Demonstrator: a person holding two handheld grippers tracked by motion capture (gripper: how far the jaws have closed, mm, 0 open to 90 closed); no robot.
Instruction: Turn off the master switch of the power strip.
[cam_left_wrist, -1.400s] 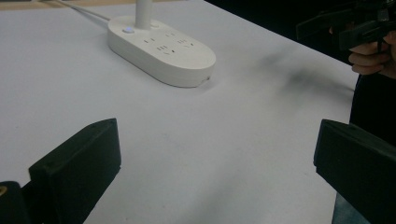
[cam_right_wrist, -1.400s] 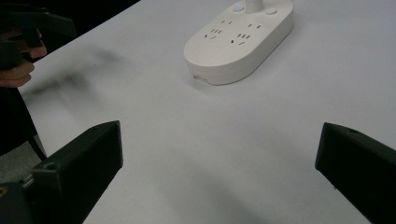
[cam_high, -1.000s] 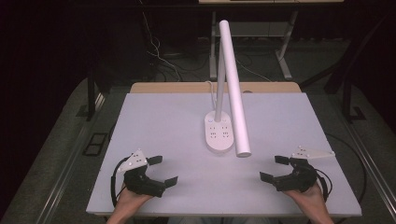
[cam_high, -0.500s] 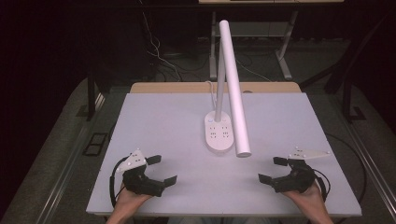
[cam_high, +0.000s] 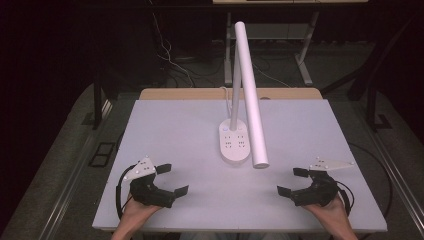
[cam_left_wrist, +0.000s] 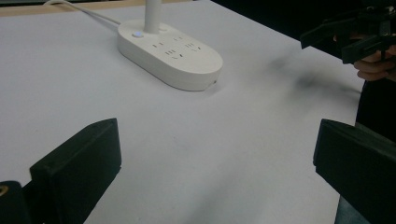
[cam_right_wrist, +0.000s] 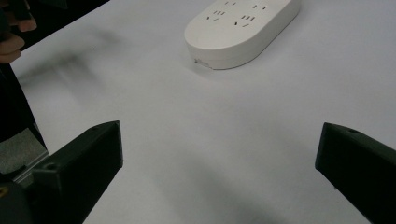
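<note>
Lamp (cam_high: 247, 95) is sitting untouched mid-surface (cam_high: 175, 130) — your left gripper (cam_high: 170, 179) and right gripper (cam_high: 294, 182) are staying near, both jaws spread wide, gripping nothing — nothing has begun.

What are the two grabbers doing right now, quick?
Left hand-held gripper: open, holding nothing, near the table's front edge.
Right hand-held gripper: open, holding nothing, also near the front edge.
</note>
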